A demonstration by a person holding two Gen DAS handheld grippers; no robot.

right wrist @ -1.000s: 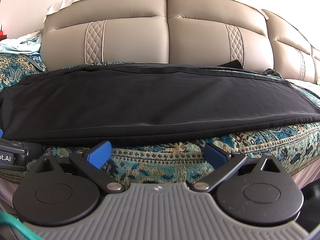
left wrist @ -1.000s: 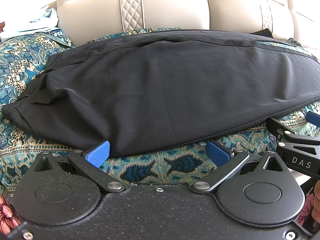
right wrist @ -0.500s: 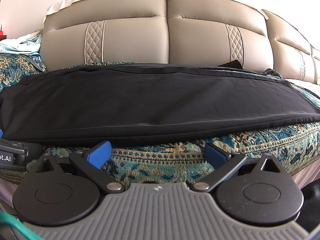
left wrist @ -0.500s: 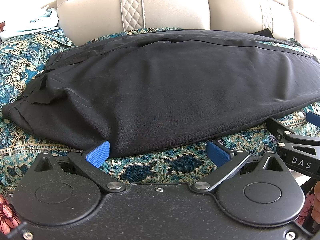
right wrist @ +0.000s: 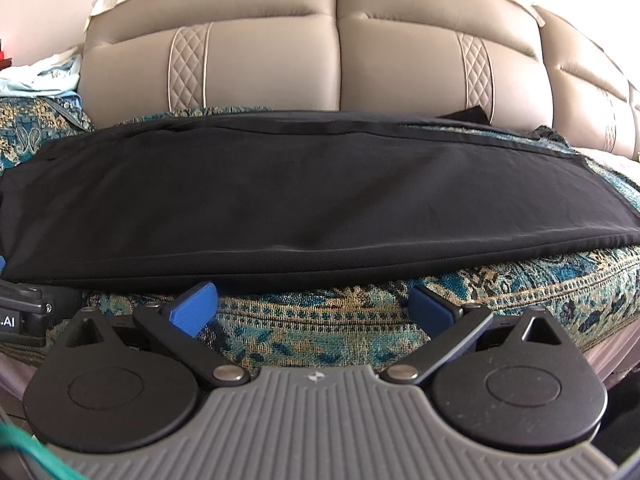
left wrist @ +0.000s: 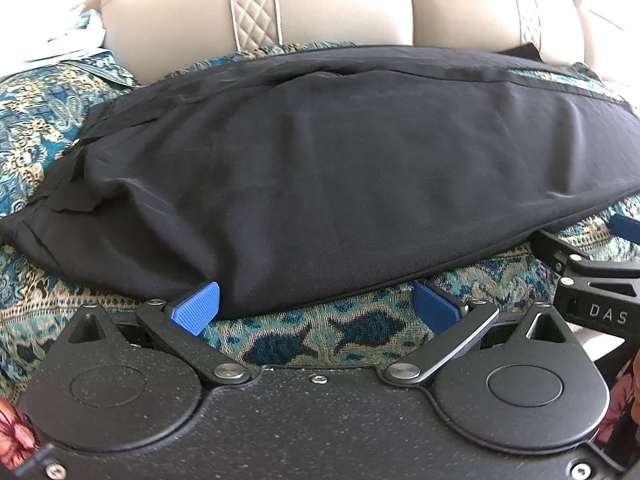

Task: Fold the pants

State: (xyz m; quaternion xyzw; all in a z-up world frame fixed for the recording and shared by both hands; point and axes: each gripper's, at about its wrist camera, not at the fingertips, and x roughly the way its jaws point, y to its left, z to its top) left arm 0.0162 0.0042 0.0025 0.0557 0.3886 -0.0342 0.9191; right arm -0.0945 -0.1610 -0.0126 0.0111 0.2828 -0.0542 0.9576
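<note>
Gripping the near edge cleanly is what matters for us now: the black pants (left wrist: 320, 168) lie stretched lengthwise across the patterned cover (left wrist: 304, 328) on the sofa seat, already doubled leg over leg as far as we can judge, with the waist bunched toward the left and the leg ends running off to the right. Our left tongs (left wrist: 316, 306) stand wide open, one blue pad touching the hem of the near edge and the other just beside it over bare cover; our right tongs (right wrist: 312, 306) are likewise spread open at the same edge, holding nothing. To do this well, we should slide each lower pad under both layers of cloth, not just the top one, and close only once the edge sits deep between the pads. We judge the thin fabric will slip, so a shallow pinch risks dropping one layer. Lifting both sides evenly toward the beige backrest (right wrist: 336, 60) should keep the fold straight.
</note>
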